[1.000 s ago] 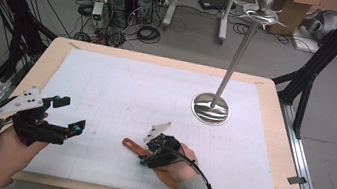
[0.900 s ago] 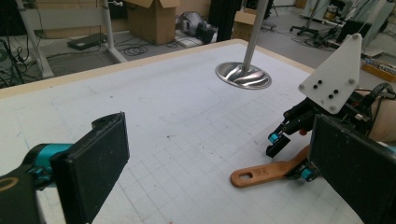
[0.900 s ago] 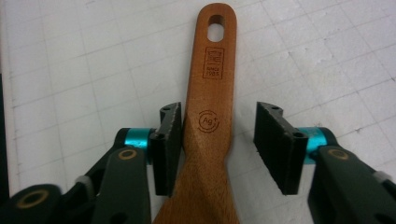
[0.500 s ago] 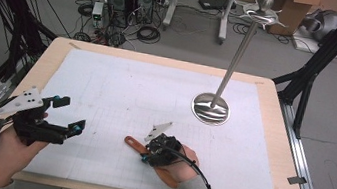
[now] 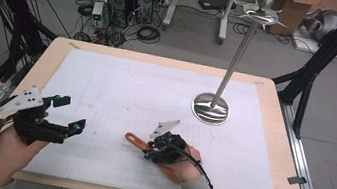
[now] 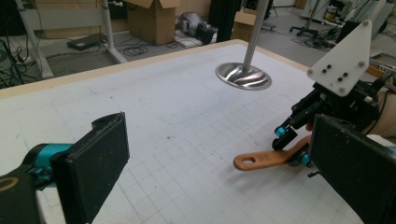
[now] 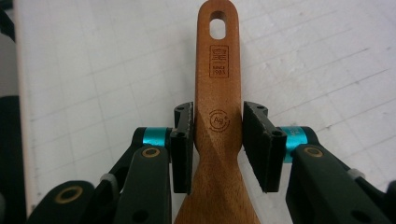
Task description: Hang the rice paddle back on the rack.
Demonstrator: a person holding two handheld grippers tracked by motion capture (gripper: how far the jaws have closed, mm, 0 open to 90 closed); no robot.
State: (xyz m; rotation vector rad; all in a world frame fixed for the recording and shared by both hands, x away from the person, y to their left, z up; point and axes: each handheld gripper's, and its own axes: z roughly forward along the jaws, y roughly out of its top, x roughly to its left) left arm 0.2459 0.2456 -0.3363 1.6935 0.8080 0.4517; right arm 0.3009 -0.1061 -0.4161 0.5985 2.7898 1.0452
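A wooden utensil (image 5: 135, 140) lies flat on the white gridded mat (image 5: 122, 87), its handle with a hang hole pointing left. My right gripper (image 5: 149, 151) is shut on that handle (image 7: 218, 93); its jaws have just been closing, and both pads now press the wood's edges. From the left gripper view, the utensil (image 6: 266, 160) sticks out of the right gripper (image 6: 293, 149). My left gripper (image 5: 71, 113) hovers at the mat's front left, open, with nothing between its jaws (image 6: 224, 168).
A shiny metal stand (image 5: 210, 108) with a round base and a tall pole rises at the mat's right rear; it shows in the left gripper view too (image 6: 243, 76). The mat covers a wooden table (image 5: 274, 120). Cables and equipment lie on the floor beyond.
The right gripper's jaws have drawn in onto the wooden handle. Both hands have stayed nearly where they were, and the utensil lies in the same spot.
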